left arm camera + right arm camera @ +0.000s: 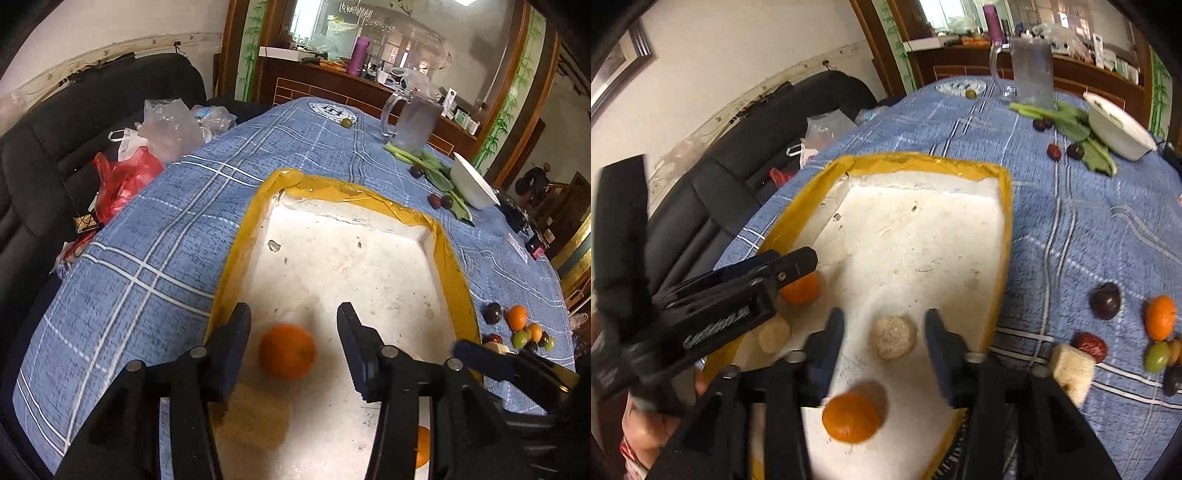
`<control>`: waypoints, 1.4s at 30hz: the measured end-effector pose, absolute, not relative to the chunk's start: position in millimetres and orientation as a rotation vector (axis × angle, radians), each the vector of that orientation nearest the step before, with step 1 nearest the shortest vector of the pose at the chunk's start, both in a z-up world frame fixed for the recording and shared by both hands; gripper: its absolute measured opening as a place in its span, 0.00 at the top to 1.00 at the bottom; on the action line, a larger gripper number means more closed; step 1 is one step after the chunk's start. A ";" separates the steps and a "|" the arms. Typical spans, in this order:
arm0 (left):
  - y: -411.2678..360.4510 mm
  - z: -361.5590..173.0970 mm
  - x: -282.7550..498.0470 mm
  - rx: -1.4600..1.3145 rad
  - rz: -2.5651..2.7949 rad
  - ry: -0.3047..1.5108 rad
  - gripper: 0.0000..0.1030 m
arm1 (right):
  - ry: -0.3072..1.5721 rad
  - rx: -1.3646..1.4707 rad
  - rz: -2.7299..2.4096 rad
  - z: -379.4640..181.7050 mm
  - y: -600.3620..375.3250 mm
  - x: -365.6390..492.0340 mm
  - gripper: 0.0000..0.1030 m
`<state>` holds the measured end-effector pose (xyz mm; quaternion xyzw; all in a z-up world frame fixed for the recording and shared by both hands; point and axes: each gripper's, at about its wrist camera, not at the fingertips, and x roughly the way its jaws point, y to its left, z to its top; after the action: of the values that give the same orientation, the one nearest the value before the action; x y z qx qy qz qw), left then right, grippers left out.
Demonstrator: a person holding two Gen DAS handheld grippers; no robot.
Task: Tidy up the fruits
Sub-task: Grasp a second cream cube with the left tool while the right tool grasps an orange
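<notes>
A white foam tray with a yellow taped rim point(236, 258) point(1006, 240) lies on the blue checked cloth. My left gripper point(293, 314) is open over it, and an orange point(287, 350) lies loose between its fingers without touching the pads. In the right wrist view the left gripper point(790, 264) hangs over that orange point(801, 288). My right gripper point(884, 317) is open too, with a round beige piece point(892, 338) lying on the tray floor between its fingers. A second orange point(851, 417) rests nearer the camera. More fruit sits on the cloth to the right: a plum point(1105, 301), an orange point(1161, 317) and a red date point(1091, 345).
A beige chunk point(1071, 371) lies beside the right gripper on the cloth. At the far end stand a glass pitcher point(413, 122), a white bowl point(474, 182) and leafy greens point(1071, 122). Plastic bags point(147, 147) and a black sofa point(55, 147) lie left of the table.
</notes>
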<state>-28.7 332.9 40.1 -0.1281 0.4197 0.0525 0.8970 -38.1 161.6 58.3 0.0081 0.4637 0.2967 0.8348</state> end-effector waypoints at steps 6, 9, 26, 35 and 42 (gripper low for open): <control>334.7 49.3 -32.9 -0.298 0.106 0.871 0.41 | 0.882 0.035 0.611 99.6 116.0 -56.6 0.47; 324.6 67.5 -45.5 -0.309 0.079 0.820 0.30 | 0.840 0.048 0.550 113.7 74.2 -61.5 0.46; 151.3 69.3 -34.3 -0.204 -0.237 0.881 0.26 | 0.884 0.263 0.298 69.1 -94.4 -55.5 0.41; 117.9 34.0 -17.6 -0.072 -0.200 0.929 0.40 | 0.909 0.337 0.311 55.2 -110.3 -40.8 0.41; 113.3 21.1 -15.1 -0.046 -0.205 0.945 0.54 | 0.943 0.377 0.286 44.8 -111.3 -14.5 0.41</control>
<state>-15.1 113.3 21.1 -0.0222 0.4543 -0.0986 0.8851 -14.5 -111.3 44.8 0.1797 0.4499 0.1364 0.8641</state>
